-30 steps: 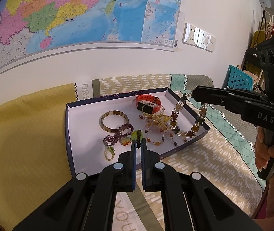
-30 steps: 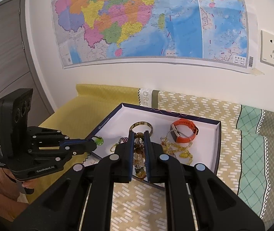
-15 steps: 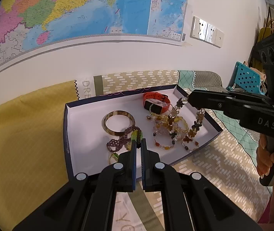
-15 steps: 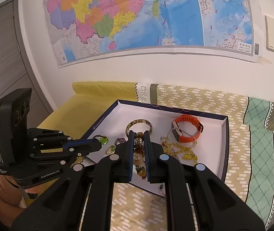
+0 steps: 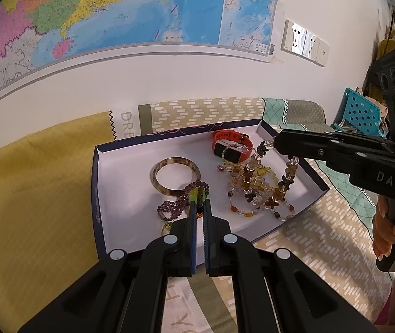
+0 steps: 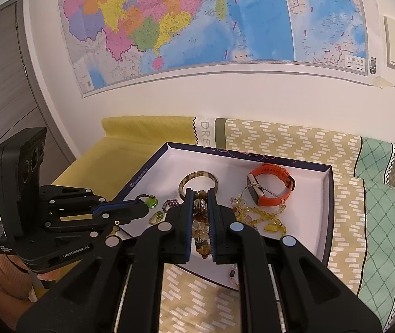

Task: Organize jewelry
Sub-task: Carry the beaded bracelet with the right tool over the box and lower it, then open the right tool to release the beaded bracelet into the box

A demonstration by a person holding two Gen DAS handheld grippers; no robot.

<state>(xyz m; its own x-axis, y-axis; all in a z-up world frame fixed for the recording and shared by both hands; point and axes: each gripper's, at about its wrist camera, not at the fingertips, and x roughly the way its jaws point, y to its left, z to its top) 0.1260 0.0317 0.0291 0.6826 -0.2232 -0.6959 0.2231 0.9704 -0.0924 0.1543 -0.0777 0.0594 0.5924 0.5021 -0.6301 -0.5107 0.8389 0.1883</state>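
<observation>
A shallow white tray (image 5: 99,183) with a dark blue rim lies on the bedspread. In it are a brown bangle (image 5: 175,174), an orange watch (image 5: 232,144), a purple bead bracelet (image 5: 178,205) and a yellow bead chain (image 6: 261,216). My left gripper (image 5: 199,201) is shut on a green bead pendant (image 5: 196,194) just above the tray's near side. My right gripper (image 6: 199,192) is shut on an amber flower-bead necklace (image 6: 199,222). The necklace's loop (image 5: 264,191) hangs from the right gripper (image 5: 276,141) and pools on the tray floor.
The bedspread (image 6: 294,144) is yellow at the left and patterned beige and teal at the right. A wall with a map (image 6: 211,22) stands close behind the tray. A blue plastic basket (image 5: 361,113) sits far right, and a door (image 6: 0,83) far left.
Both grippers have come lower and nearer the tray, each keeping its hold. The necklace's lower end now rests more on the tray floor.
</observation>
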